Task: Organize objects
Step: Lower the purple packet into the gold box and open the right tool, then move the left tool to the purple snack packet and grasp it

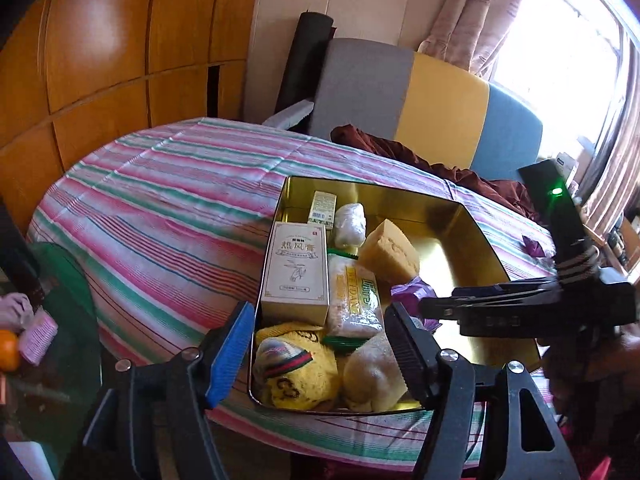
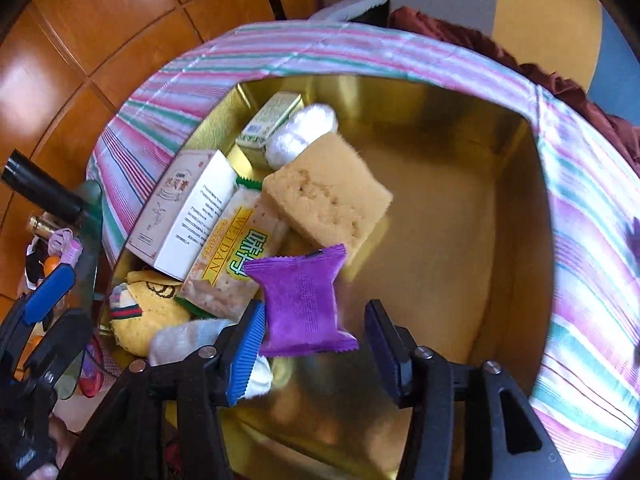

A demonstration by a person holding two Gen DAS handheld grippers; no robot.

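A gold tin (image 1: pixel 460 208) (image 2: pixel 516 240) sits on the striped cloth. Its left side holds a white carton (image 1: pixel 296 268) (image 2: pixel 188 216), a cracker packet (image 1: pixel 354 300) (image 2: pixel 228 264), a yellow sponge (image 1: pixel 390 250) (image 2: pixel 328 196), a yellow knit sock (image 1: pixel 300 372) (image 2: pixel 148 312) and a small box (image 1: pixel 322 208). My right gripper (image 2: pixel 316 316) (image 1: pixel 424 308) is open over the tin. A purple packet (image 2: pixel 304 300) (image 1: pixel 412 292) sits between its fingers, against the left pad and clear of the right one. My left gripper (image 1: pixel 320 316) (image 2: pixel 56 320) is open and empty above the tin's near-left corner.
The striped cloth (image 1: pixel 160 200) covers a rounded table. Behind it are a grey, yellow and blue sofa back (image 1: pixel 440 108) and a dark red cloth (image 1: pixel 400 152). At the left, a glass side table (image 1: pixel 72 280) carries an orange (image 1: pixel 8 350) and a pink packet (image 1: pixel 38 336).
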